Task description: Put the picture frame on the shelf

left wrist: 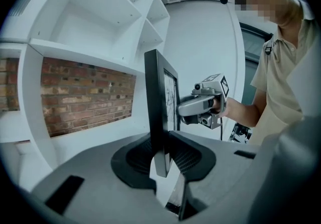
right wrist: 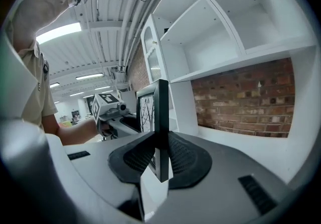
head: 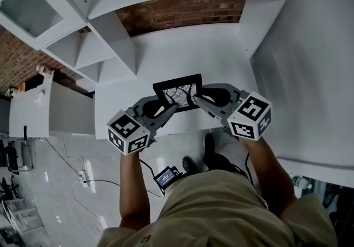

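In the head view, the left gripper point(head: 165, 107) and the right gripper point(head: 201, 98) are holding the picture frame point(head: 178, 91) between them. Each is clamping one side edge, and the frame is leaning over the front part of the white shelf point(head: 182, 52). A brick wall point(head: 182, 10) is showing at the back of that bay. Slanted white dividers point(head: 113, 38) are closing it in on the left, and a broad white side panel point(head: 310, 63) is rising close beside the right gripper. Below the shelf edge, the person's shoes point(head: 209, 149) are standing on the pale floor point(head: 66, 185), beside a small lit screen point(head: 165, 176) and a trailing cable point(head: 94, 182).

In the left gripper view, the jaws are standing partly apart, with their pads pressing on the frame's dark edge, which is rising upright between them. The other gripper is gripping the far edge. An upper shelf board point(left wrist: 85, 51) is crossing above the brick.

In the right gripper view, the jaws are likewise narrowly parted and pinching the frame's near edge. The branch drawing is facing the person's side. Open compartments point(right wrist: 241, 22) are stacking overhead, and ceiling pipes point(right wrist: 128, 12) are running away beyond. No view is showing whether the frame's bottom is touching the shelf.
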Demonstrator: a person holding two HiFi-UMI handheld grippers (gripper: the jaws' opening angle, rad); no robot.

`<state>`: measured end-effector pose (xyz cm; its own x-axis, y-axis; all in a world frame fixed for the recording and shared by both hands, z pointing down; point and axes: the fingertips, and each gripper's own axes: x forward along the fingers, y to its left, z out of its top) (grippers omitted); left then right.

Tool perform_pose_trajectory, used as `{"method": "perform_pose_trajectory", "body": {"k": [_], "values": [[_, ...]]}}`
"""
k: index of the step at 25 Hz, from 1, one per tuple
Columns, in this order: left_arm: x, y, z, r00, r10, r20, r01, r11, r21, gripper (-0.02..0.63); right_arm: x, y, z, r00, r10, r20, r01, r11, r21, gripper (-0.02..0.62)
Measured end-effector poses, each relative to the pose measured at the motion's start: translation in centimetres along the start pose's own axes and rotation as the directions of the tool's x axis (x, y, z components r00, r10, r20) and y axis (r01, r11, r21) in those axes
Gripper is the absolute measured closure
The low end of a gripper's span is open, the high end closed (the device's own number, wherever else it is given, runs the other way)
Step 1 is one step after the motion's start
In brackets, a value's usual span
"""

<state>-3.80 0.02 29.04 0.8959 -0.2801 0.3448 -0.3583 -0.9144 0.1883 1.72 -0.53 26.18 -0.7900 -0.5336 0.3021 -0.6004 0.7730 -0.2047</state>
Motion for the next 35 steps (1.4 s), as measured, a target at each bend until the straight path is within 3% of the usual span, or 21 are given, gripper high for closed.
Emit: {"method": "perform_pose_trajectory", "body": {"k": [7, 11, 13, 20, 25, 32, 35], "values": [[3.6, 4.7, 1.9, 0.996, 0.086, -0.014, -0.087, 0.996, -0.023, 0.528, 1.9, -6.3, 1.3, 0.994, 0.105, 0.015, -0.105, 0.994, -0.009, 0.523], [4.6, 10.4, 2.4, 0.99, 0.135, -0.041, -0.136, 0.99, -0.031, 0.528, 6.3, -10.7, 2.9, 0.984, 0.178, 0.011, -0.177, 0.984, -0.016, 0.523], [4.7, 11.3, 2.2, 0.988, 0.148, -0.049, -0.15, 0.988, -0.04, 0.528, 7.3, -11.3, 2.9, 0.979, 0.204, 0.007, -0.204, 0.979, -0.021, 0.523], [4.2, 11.2, 2.7, 0.981, 0.186, 0.053, -0.18, 0.979, -0.101, 0.528, 7.4, -11.5, 2.8, 0.962, 0.271, 0.026, -0.27, 0.962, -0.03, 0.523], [4.2, 11.8, 2.3, 0.966, 0.23, 0.12, -0.218, 0.97, -0.106, 0.528, 7.9, -11.7, 2.5, 0.963, 0.267, 0.023, -0.265, 0.962, -0.064, 0.525], [4.5, 15.2, 0.8, 0.955, 0.292, 0.059, -0.287, 0.955, -0.076, 0.528, 10.7, -13.1, 1.8, 0.983, 0.184, -0.027, -0.186, 0.979, -0.079, 0.523], [4.1, 19.4, -1.4, 0.948, 0.318, 0.032, -0.314, 0.945, -0.088, 0.52, 14.8, -14.5, 0.6, 0.985, 0.17, -0.036, -0.173, 0.981, -0.084, 0.523]]}}
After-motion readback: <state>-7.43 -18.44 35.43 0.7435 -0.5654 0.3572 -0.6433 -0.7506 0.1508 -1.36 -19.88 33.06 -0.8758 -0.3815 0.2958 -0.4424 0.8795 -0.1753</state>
